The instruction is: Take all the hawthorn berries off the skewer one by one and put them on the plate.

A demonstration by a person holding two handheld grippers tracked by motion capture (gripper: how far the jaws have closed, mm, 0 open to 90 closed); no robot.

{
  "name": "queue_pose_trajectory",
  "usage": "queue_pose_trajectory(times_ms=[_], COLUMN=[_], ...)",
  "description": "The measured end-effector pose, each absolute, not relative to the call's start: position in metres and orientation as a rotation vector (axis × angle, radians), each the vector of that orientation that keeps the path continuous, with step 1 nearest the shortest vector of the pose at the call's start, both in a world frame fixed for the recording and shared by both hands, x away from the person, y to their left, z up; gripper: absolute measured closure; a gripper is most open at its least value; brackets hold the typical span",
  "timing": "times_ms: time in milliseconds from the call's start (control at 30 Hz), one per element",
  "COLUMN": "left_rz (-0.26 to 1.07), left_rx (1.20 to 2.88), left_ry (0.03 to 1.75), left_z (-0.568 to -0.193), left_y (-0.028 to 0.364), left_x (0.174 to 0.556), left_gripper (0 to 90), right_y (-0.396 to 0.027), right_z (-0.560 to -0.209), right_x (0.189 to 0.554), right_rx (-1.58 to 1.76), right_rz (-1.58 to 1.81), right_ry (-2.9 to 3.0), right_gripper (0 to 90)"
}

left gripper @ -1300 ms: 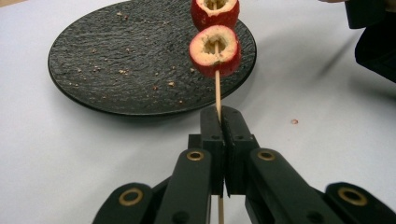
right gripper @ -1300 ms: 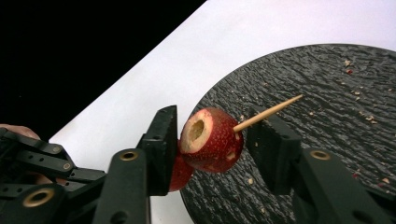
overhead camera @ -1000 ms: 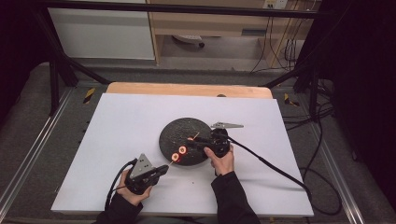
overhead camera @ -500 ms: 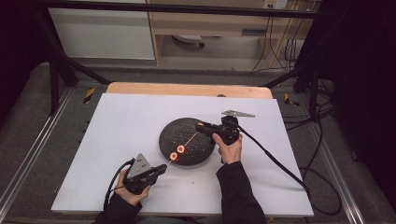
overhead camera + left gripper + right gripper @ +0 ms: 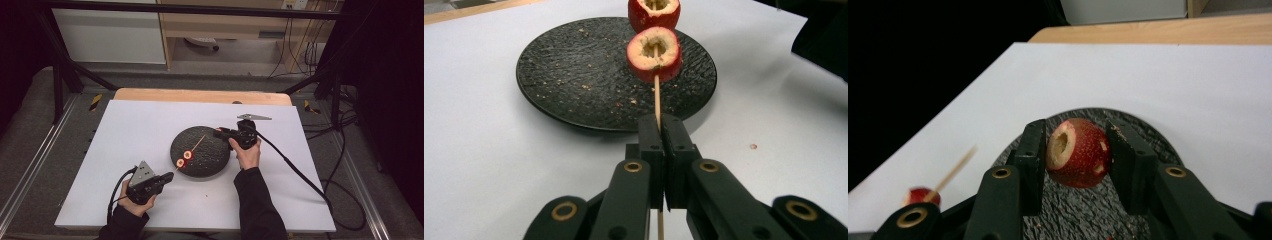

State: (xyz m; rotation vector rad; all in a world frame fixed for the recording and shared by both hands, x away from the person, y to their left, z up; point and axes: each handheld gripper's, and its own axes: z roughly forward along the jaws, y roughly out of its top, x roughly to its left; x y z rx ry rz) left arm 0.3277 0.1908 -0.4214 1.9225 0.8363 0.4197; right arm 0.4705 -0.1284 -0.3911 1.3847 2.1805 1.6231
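White board covers the table (image 5: 125, 130), with a wooden edge at the far side and dark curtains around. Near the middle sits a black textured plate (image 5: 210, 155) scattered with crumbs. The left gripper (image 5: 170, 176) rests low near the person's edge, its jaws clamped tight on the bare end of a thin wooden skewer (image 5: 657, 100); held that way, the stick slants up over the plate so its free tip stays open for threading. Two cored red fruits, hawthorn-like, (image 5: 654, 61) already sit on the skewer, their pale hollow centres facing the holding end. The right gripper (image 5: 218, 132) hovers over the far right rim of the plate, squeezing a third cored red fruit (image 5: 1079, 152) between its pads, bore turned sideways, probably to be lined up with the skewer's point (image 5: 203, 137) just beside it. No label, brand or writing is readable anywhere.
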Motion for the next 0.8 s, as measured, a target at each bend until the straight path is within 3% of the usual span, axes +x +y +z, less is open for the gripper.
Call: queue_pose_trajectory(times_ms=[567, 800], left_rz=[0.423, 0.42], left_rx=[1.911, 1.912], left_ry=[0.854, 0.857], left_z=[-0.422, -0.422], left_y=[0.194, 0.193], left_x=[0.329, 0.33], left_gripper=[88.0, 88.0], right_y=[-0.1, -0.1], right_z=[-0.447, -0.444], right_x=[0.466, 0.463], right_rx=[1.325, 1.292], right_rz=[1.373, 1.362], right_ry=[2.374, 2.383], right_gripper=[61.9, 48.8])
